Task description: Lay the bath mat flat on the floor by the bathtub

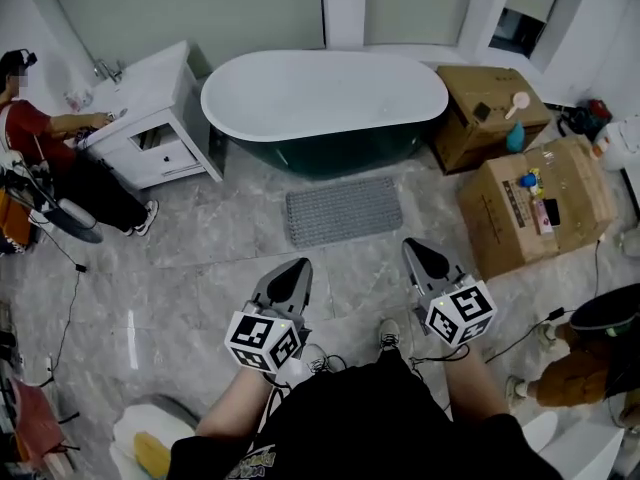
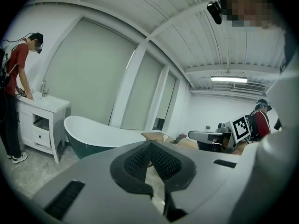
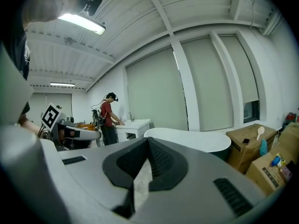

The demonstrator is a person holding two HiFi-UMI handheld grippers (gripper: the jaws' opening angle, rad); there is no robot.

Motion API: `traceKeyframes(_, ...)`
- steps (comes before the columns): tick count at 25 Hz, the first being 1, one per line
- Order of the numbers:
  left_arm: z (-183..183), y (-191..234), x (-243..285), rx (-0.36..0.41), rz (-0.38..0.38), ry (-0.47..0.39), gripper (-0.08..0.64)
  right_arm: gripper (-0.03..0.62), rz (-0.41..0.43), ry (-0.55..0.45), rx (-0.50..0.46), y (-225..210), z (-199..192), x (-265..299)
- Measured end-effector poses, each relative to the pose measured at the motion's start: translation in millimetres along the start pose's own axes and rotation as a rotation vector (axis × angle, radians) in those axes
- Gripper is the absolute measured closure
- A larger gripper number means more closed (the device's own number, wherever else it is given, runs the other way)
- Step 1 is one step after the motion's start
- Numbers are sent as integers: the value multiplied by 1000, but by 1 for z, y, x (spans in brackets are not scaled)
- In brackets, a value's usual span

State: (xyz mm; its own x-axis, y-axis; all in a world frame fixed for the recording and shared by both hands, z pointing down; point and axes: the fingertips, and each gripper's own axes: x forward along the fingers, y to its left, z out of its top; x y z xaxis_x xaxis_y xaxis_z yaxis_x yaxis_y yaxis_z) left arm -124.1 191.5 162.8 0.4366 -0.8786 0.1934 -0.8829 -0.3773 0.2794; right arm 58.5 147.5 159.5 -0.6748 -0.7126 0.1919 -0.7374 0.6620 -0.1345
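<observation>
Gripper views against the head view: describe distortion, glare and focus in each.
Head view: even light, the bath mat and bathtub sharp, one faint glare streak on the floor. Left gripper view: strong fisheye, dark corners, window frames bowed, the ceiling lamp bright. Right gripper view: the same fisheye and dark rim, the strip light blown out.

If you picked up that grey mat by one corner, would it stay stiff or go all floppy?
Probably floppy: the bath mat lies thin and flat on the floor, like soft fabric or rubber. Its bumpy texture suggests it grips easily, not slippery. It looks light, so a push might slide or wrinkle it.
</observation>
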Motion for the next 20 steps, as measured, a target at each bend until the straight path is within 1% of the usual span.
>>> traceKeyframes(7, -7, 27, -27, -1, -61, 22, 545, 575, -53, 14, 9, 44, -16, 3)
traceKeyframes(11, -6, 42, -38, 0, -75, 31, 545, 575, -62, 11, 27, 64, -17, 11)
traceKeyframes(20, -3, 51, -49, -10, -85, 12, 545, 575, -67, 25, 15, 78, -19, 16)
